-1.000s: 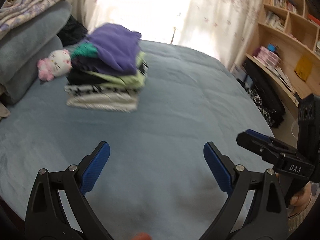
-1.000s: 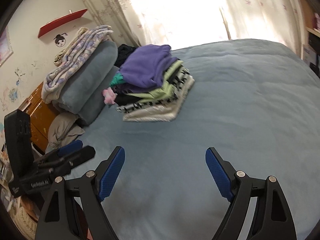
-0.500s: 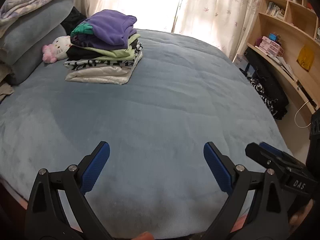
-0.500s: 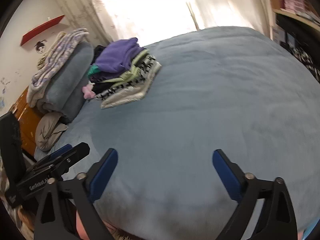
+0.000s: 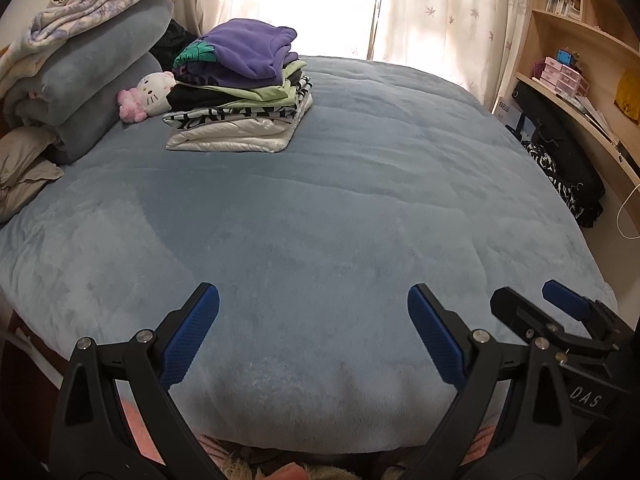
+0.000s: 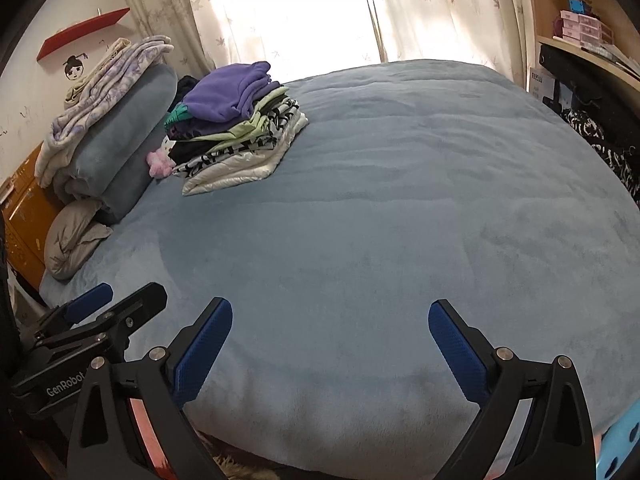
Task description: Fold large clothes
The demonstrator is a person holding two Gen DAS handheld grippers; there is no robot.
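- Holding both tools over the near edge of the bed (image 5: 320,208), I have the left gripper (image 5: 313,336) spread wide with nothing between its blue pads (image 5: 190,338).
- My right gripper (image 6: 330,350) is also spread wide and empty; its pads (image 6: 458,354) hang above the blue-grey blanket without touching it, as far as I can tell.
- In the left wrist view the right gripper (image 5: 560,320) shows from the side at the right border, partly cut off by the frame and by my own finger, so there I cannot judge its opening.
- In the right wrist view the left gripper (image 6: 92,320) enters at the lower left, also seen only in part.
- The stack of folded clothes (image 5: 240,92) lies at the far left part of the bed, well apart from both tools; a purple garment (image 5: 248,48) is on top and a white one (image 5: 236,138) at the bottom.
- The middle layers I can make out only as thin edges: light green, black, and a black-and-white pattern.
- A white and pink plush toy (image 5: 148,94) lies just beside the stack; in the right wrist view it is mostly hidden behind the clothes.
- Rolled bedding (image 5: 84,76) is piled at the left, cut off by the frame.
- The window behind the curtains (image 5: 440,8) is overexposed, so nothing is readable there.
- The shelves (image 5: 580,40) at the right are only partly in view and their small items are too distorted to name.
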